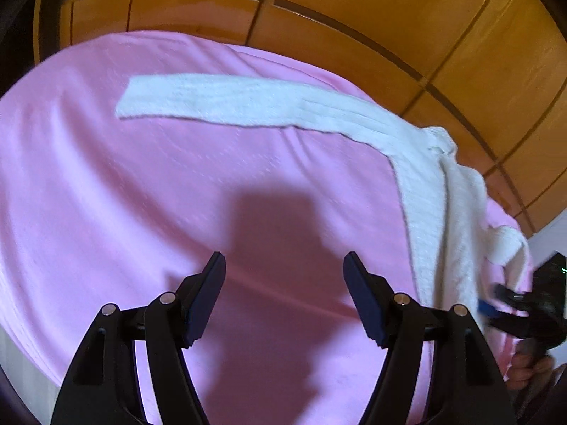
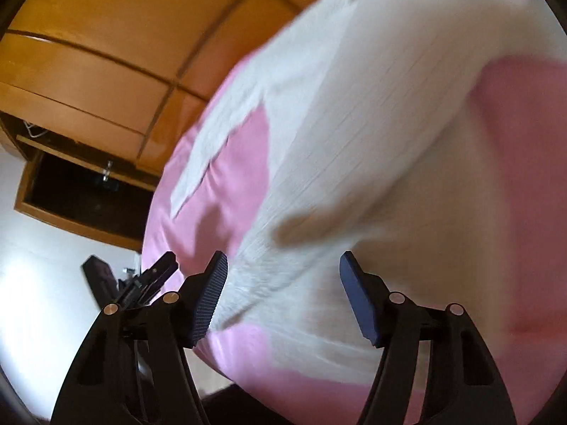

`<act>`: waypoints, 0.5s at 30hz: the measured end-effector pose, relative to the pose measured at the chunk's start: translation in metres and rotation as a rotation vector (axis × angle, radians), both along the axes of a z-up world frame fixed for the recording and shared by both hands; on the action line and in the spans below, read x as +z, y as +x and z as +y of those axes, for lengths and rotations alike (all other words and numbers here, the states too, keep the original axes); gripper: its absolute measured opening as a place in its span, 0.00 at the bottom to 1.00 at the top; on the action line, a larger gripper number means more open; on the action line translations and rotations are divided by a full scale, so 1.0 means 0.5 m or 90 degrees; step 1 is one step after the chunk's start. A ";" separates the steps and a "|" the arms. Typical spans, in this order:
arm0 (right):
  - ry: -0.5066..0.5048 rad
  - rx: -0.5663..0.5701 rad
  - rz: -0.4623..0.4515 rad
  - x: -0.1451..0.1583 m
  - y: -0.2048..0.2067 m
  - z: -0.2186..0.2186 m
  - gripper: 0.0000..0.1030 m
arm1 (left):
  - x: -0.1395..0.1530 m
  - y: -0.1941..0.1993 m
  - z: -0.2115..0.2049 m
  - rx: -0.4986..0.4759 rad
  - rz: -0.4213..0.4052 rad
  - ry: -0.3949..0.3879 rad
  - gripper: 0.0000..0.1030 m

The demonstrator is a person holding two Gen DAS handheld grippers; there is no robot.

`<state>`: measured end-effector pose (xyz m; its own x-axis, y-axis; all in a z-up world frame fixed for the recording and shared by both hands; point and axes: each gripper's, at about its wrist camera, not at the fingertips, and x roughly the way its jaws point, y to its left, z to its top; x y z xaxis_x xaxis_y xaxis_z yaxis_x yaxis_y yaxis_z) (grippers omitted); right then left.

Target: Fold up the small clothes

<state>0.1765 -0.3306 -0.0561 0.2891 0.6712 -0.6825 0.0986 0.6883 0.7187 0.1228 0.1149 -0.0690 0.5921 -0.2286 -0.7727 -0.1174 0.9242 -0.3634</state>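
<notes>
Left wrist view: the left gripper [image 1: 284,265] hangs over the pink sheet [image 1: 141,194], jaws spread with nothing between them. A white knit garment [image 1: 269,106] lies on that sheet — one long sleeve stretched across its far side, the body bunched toward its right edge. Beside the body, the right gripper [image 2: 283,265] also stands spread — pinching nothing.

A pink sheet [image 1: 141,184] is covering the surface and is showing a few soft wrinkles. A white knitted garment [image 1: 436,191] is lying right on the sheet. One long sleeve [image 1: 226,102] is stretching flat toward the far left, and the rest is lying bunched at the right edge.
</notes>
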 end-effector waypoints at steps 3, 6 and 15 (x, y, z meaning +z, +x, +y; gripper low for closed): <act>-0.015 -0.008 -0.002 -0.018 0.019 0.061 0.46 | -0.004 -0.018 -0.020 -0.019 0.000 -0.026 0.66; -0.019 -0.037 -0.013 -0.002 0.027 0.052 0.07 | -0.012 -0.041 -0.051 -0.055 -0.001 -0.056 0.65; -0.188 -0.203 -0.195 0.211 -0.052 -0.271 0.07 | -0.037 -0.045 -0.217 -0.225 0.028 -0.155 0.60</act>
<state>0.1507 -0.4663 0.0494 0.6632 0.3094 -0.6815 0.1521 0.8358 0.5275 0.1003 0.0062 -0.0872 0.4126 -0.5909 -0.6933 0.1715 0.7979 -0.5779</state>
